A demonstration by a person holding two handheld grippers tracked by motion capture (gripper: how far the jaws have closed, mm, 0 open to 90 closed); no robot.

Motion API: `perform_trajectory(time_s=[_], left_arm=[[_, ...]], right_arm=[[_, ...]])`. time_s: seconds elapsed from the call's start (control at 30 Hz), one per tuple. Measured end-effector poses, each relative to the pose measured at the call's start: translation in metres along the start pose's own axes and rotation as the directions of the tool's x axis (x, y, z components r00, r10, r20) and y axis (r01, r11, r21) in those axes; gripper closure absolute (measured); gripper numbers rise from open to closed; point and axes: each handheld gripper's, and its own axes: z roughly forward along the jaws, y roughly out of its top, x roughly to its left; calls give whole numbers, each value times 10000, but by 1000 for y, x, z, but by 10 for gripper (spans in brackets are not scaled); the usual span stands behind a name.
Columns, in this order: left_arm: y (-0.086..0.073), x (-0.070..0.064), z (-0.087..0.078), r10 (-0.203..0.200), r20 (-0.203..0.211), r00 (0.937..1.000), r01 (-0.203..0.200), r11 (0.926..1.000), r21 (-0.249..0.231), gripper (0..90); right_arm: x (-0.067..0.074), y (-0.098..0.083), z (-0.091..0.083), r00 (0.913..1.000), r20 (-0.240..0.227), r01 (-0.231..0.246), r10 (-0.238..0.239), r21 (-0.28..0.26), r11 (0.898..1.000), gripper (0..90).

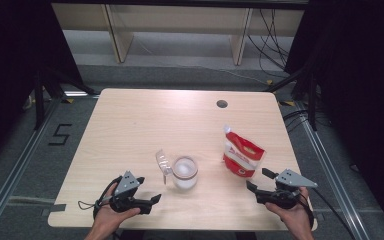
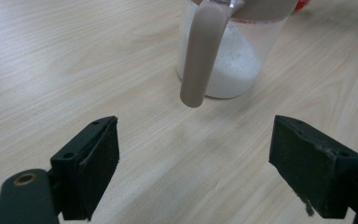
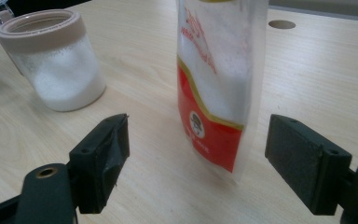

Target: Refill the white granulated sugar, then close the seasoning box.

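A clear jar (image 1: pixel 185 172) holding white powder stands near the table's front middle, its flip lid (image 1: pixel 163 162) hanging open on the left side. To its right stands a red-and-white pouch (image 1: pixel 242 152), upright. My left gripper (image 1: pixel 151 202) rests at the front left, open, pointing at the jar; in the left gripper view the jar (image 2: pixel 230 60) and its brown hanging strap (image 2: pixel 204 51) lie just ahead of the empty jaws (image 2: pixel 193 168). My right gripper (image 1: pixel 258 180) is open just in front of the pouch (image 3: pixel 216 88), which stands apart from both pads. The jar (image 3: pixel 56 60) shows to the left.
The light wooden table (image 1: pixel 130 125) has a round cable hole (image 1: pixel 222 104) at the back right. Dark curtains and frame legs flank the table; a shelf stands behind it.
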Motion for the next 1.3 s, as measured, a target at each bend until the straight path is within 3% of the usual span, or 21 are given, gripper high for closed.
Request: perform_trajectory(time_s=[0.2,0.27,0.4,0.47,0.5,0.53,0.6,0.63,0.73,0.77,0.87,0.9,1.0,1.03,1.1,1.27,1.3], left_arm=[[0,0,-1,-34,-11,10000,34,10000,16,155],[1,0,-1,-94,-5,10000,94,9999,-56,155],[1,0,-2,-66,-60,10000,66,10000,10,156],[1,1,-2,-183,-7,9998,183,9998,-68,155],[1,1,-2,-341,-11,9994,341,9993,-128,156],[1,1,-2,-431,-42,9991,430,9990,-107,155],[1,1,-2,-526,-52,9986,525,9986,-94,155],[1,2,-3,-541,-17,9985,541,9985,-99,155],[2,3,-4,-506,-44,9987,505,9986,-161,155],[2,3,-4,-569,-132,9983,567,9982,-183,156],[1,4,-5,-813,-332,9961,809,9966,-141,155],[2,6,-5,-778,-325,9964,774,9969,-163,156],[3,7,-6,-1028,-428,9938,1020,9946,-202,156],[4,8,-6,-935,-486,9944,925,9955,-226,156],[5,8,-7,-1137,-412,9927,1124,9931,-321,156],[10,10,-12,-1260,-421,9911,1229,9900,-690,274],[11,11,-13,-1172,-287,9927,1146,9903,-790,325]], right_arm=[[1,-2,-1,9998,-196,66,-66,-25,10000,222],[5,-3,-3,9998,-146,-136,140,224,9997,220],[6,-4,-4,9994,-335,-24,34,292,9996,217],[8,-5,-4,9994,-299,-141,154,434,9990,215],[7,-5,-3,9993,-362,84,-70,391,9992,215],[10,-6,-4,9993,-358,-76,97,586,9983,216],[10,-6,-4,9989,-428,209,-183,605,9980,216],[13,-7,-3,9991,-421,-17,45,660,9978,216],[14,-8,-3,9982,-535,312,-273,730,9968,216],[17,-8,-3,9983,-589,99,-48,867,9962,216],[17,-8,-2,9971,-659,428,-372,864,9953,215],[20,-9,-3,9974,-721,134,-64,981,9951,215],[18,-9,-3,9961,-819,425,-337,1088,9932,214],[21,-9,-4,9963,-858,188,-82,1233,9922,215],[19,-9,-3,9950,-894,536,-438,1109,9924,214],[22,-10,0,9947,-1003,349,-222,1274,9912,215],[20,-10,1,9946,-939,558,-445,1214,9910,215]])
